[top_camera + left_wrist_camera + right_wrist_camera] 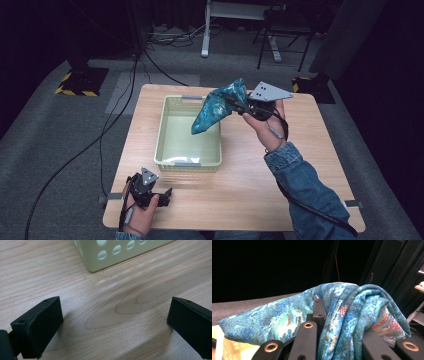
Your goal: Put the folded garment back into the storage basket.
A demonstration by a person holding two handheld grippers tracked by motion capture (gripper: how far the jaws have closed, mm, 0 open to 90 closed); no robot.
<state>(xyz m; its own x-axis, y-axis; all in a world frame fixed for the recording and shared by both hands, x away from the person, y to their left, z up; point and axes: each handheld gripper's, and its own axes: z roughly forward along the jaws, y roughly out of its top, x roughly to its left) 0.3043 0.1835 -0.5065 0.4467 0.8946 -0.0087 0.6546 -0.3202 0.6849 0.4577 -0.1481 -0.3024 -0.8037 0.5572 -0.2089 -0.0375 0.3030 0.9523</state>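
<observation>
Dark floor and black curtains surround a square table of pale wood with a flowing grain, which takes up the middle of the high view. Left of the table's centre sits a rectangular basket of pale yellow-green plastic, its walls pierced with round holes and its smooth floor bare; one corner of it shows at the top of the left gripper view. Above the basket's upper right corner hangs a cloth, a soft knit mottled in blue and teal with red patches, bunched into a drooping cone. The right gripper, right of centre, has its black jaws clenched on the cloth's upper end, folds spilling over them. At lower left, the left gripper rests by the table's near edge, jaws spread wide over bare wood.
</observation>
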